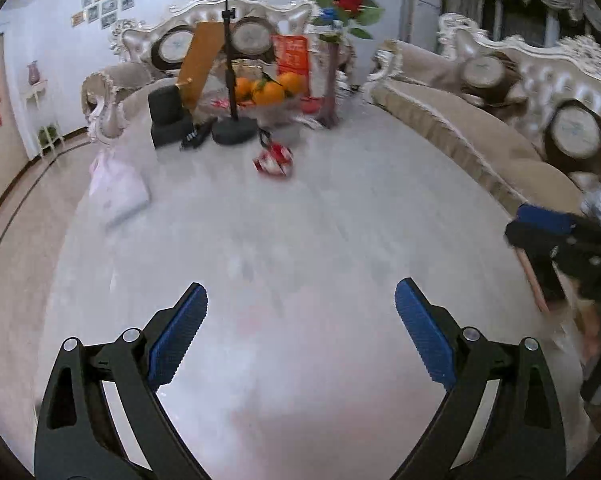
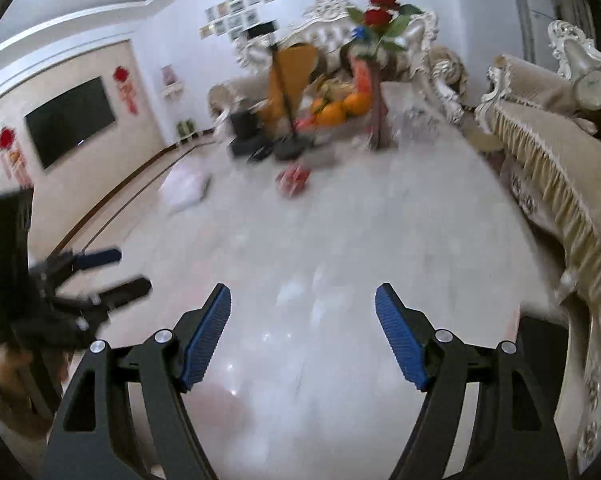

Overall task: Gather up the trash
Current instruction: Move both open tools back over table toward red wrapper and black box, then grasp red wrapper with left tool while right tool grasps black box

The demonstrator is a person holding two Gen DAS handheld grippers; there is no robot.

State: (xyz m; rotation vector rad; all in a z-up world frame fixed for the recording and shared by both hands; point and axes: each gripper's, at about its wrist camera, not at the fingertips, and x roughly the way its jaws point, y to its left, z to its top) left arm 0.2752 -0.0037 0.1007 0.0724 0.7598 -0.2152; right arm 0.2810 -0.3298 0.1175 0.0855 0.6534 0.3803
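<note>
A crumpled red and white wrapper (image 1: 273, 159) lies on the glossy white table (image 1: 300, 232), well ahead of both grippers; it also shows blurred in the right wrist view (image 2: 293, 179). A white plastic bag (image 1: 116, 188) hangs at the table's left edge, seen also in the right wrist view (image 2: 184, 188). My left gripper (image 1: 300, 304) is open and empty above the near part of the table. My right gripper (image 2: 302, 308) is open and empty too. Each gripper shows at the edge of the other's view, the right one (image 1: 560, 236) and the left one (image 2: 100, 272).
At the far end stand a bowl of oranges (image 1: 270, 90), a phone stand on a round base (image 1: 232, 128), a black box (image 1: 168, 118), a remote (image 1: 196, 134) and a vase of red roses (image 1: 332, 72). Beige sofas (image 1: 460, 128) line the right side and the back.
</note>
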